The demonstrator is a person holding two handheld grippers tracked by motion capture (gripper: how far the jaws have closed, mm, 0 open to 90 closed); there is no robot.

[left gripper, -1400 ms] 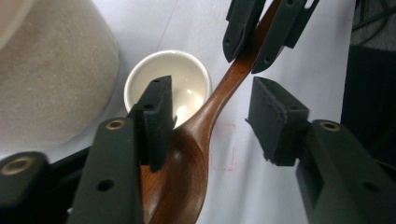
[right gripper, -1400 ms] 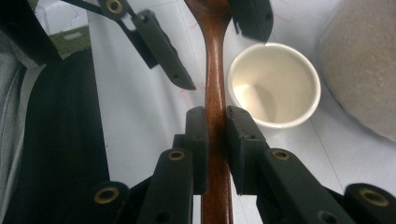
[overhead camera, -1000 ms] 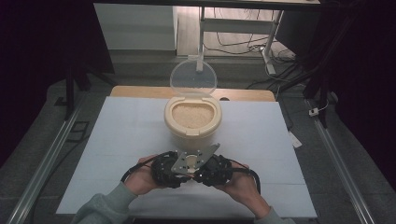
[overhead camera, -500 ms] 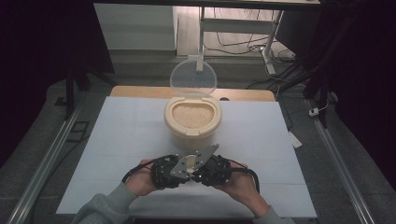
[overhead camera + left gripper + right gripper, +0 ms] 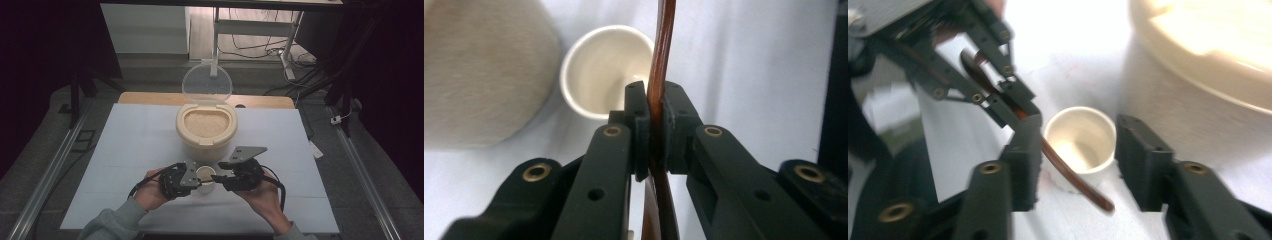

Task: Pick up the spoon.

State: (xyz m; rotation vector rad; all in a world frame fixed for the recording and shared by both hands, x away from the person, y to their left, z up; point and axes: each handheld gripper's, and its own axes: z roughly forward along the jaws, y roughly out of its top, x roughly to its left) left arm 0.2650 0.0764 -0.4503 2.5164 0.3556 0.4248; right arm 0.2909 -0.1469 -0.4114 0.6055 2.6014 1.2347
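A brown spoon handle (image 5: 659, 60) stands edge-on between the pads of my left gripper (image 5: 655, 100), which is shut on it. Just beyond the jaws sits a small white cup (image 5: 606, 70), empty, beside the cream rice container (image 5: 479, 75). In the right gripper view the spoon (image 5: 1068, 172) runs from the left gripper (image 5: 1013, 102) down past the cup (image 5: 1080, 142). My right gripper (image 5: 1079, 125) has just been opening; the spoon's end lies between its jaws, untouched. From above, the left gripper (image 5: 195, 179) and right gripper (image 5: 216, 177) flank the cup (image 5: 205, 175).
The rice container (image 5: 206, 125) stands mid-table, full of rice, with its clear lid (image 5: 207, 82) tipped up behind it. The pale table top (image 5: 130, 145) spreads to both sides. A wooden board (image 5: 150, 98) lies along the far edge, and metal rails (image 5: 365, 175) flank the table.
The right gripper's jaws have opened off the spoon, and that hand has drawn a little to the right and up. The left gripper has closed tighter on the handle and stayed put.
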